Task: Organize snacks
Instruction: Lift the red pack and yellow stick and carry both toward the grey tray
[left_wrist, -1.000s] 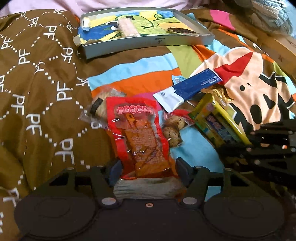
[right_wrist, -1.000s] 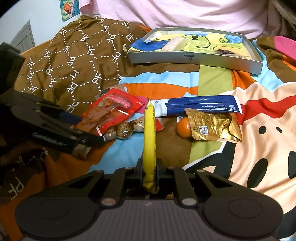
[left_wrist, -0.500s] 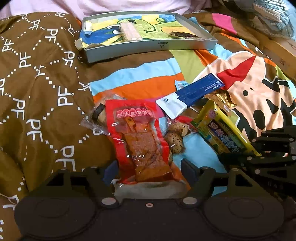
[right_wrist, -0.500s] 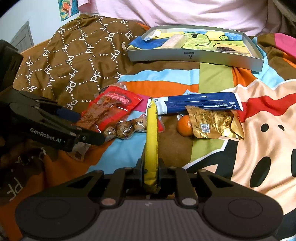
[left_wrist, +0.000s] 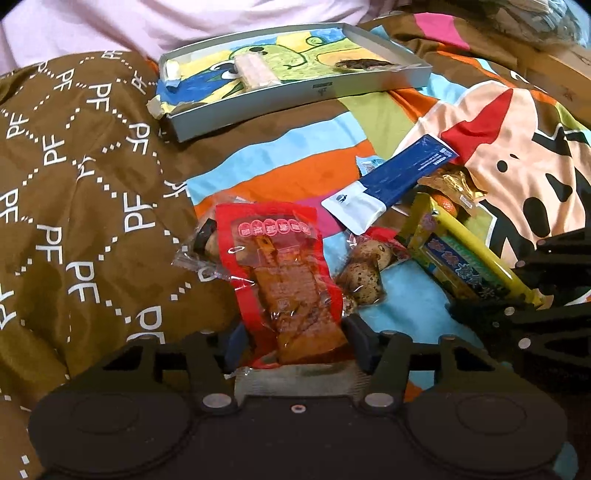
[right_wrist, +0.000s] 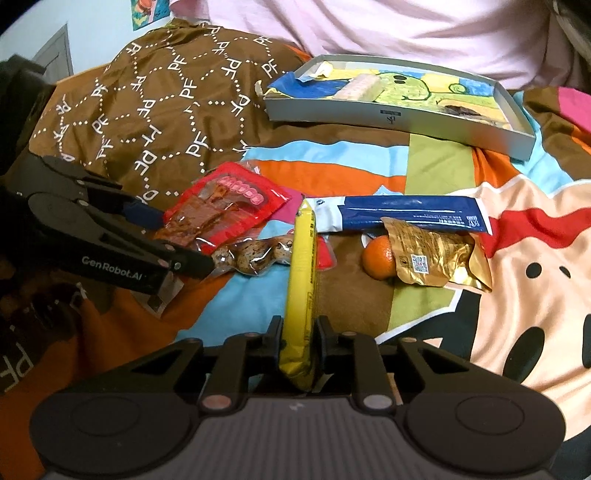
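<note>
The left tongs (left_wrist: 295, 339) are closing around the red snack packet (left_wrist: 284, 273), its lower end between the pads; whether they press it yet I cannot tell. The right tongs (right_wrist: 298, 339) are clamped on the yellow snack stick (right_wrist: 302, 284). The grey tray (right_wrist: 388, 118) sits toward the bed's far edge, the blue packet (right_wrist: 406, 216), gold pouch (right_wrist: 432, 258) and orange (right_wrist: 378, 258) mid-bed
</note>
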